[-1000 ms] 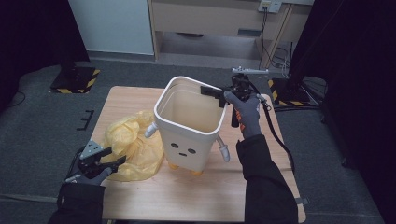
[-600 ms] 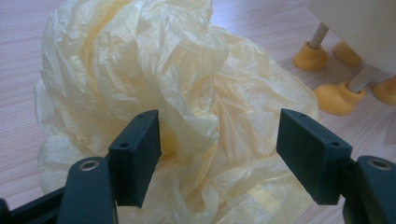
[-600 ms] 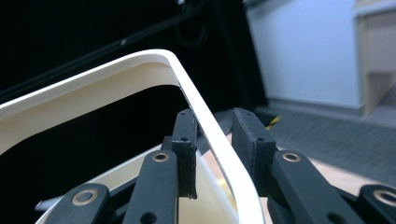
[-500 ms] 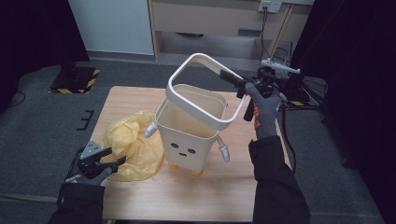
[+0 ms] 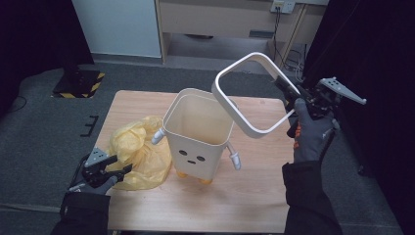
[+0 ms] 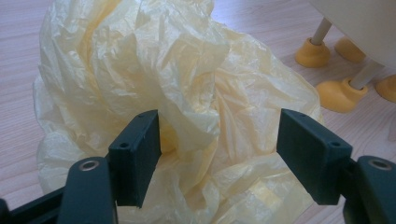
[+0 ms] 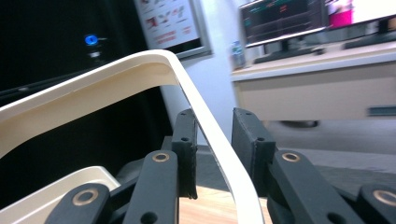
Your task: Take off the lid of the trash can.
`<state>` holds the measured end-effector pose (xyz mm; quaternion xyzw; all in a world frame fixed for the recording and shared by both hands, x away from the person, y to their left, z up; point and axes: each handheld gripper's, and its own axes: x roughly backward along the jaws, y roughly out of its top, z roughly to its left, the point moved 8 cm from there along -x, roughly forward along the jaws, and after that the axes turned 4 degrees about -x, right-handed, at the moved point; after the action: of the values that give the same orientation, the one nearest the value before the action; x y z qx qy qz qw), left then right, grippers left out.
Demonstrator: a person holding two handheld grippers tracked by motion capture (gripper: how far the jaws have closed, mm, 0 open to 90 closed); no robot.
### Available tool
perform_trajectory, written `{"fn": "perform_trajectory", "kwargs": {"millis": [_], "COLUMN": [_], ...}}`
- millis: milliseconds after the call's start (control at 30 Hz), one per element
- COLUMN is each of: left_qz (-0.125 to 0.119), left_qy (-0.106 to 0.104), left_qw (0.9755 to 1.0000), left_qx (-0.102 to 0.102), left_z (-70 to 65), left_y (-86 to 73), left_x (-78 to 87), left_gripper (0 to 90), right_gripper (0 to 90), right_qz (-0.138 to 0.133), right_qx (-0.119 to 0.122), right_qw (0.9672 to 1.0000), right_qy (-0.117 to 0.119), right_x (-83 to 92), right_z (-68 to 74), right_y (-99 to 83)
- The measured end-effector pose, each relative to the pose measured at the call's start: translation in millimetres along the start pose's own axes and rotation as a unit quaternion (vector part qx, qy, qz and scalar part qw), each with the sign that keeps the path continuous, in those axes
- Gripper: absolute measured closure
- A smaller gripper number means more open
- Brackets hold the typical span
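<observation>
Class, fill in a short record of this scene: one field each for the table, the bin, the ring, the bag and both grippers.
table: wooden
bin: cream, upright, top open
ring: cream, held tilted in the air, above and right of the bin
bag: yellow, crumpled, left of the bin
right gripper: shut on the ring
left gripper: open, at the bag

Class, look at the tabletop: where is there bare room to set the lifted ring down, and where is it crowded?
Bare wood lies along the near table edge before the bin and along its right side. The left is crowded by the yellow bag.
</observation>
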<state>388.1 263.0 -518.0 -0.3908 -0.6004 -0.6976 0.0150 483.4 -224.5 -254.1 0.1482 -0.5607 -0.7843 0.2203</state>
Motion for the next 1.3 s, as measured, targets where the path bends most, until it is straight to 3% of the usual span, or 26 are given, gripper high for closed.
{"fn": "perform_trajectory", "kwargs": {"millis": [233,500,667,900,1100,1300], "left_qz": [-0.002,-0.002,-0.003,-0.004,-0.005,-0.004], "left_qy": [0.000,0.000,-0.001,-0.003,-0.002,-0.002], "left_qw": [1.0000,1.0000,1.0000,1.0000,1.0000,1.0000], "left_qx": [0.000,0.000,-0.001,-0.003,-0.001,-0.003], "left_z": [0.4,0.3,-0.3,-1.0,-0.4,-0.6], "left_y": [0.4,0.4,0.7,1.3,1.4,1.3], "left_x": [0.5,0.6,0.8,0.6,1.3,1.1], "left_gripper": [30.0,30.0,30.0,29.9,29.8,29.7], "right_gripper": [71.3,71.4,71.4,71.4,71.3,71.4], "right_qz": [-0.012,-0.024,-0.002,0.046,0.096,0.133], "right_qx": [0.024,-0.002,-0.009,0.011,0.027,0.026], "right_qw": [0.9971,0.9911,0.9877,0.9798,0.9766,0.9725], "right_qy": [-0.071,-0.131,-0.156,-0.195,-0.191,-0.189], "right_x": [23.8,39.9,42.2,35.9,24.6,19.6], "right_z": [-31.0,-73.0,-94.8,-115.4,-115.8,-121.0], "right_y": [-5.3,-32.4,-65.8,-122.8,-161.3,-195.3]}}
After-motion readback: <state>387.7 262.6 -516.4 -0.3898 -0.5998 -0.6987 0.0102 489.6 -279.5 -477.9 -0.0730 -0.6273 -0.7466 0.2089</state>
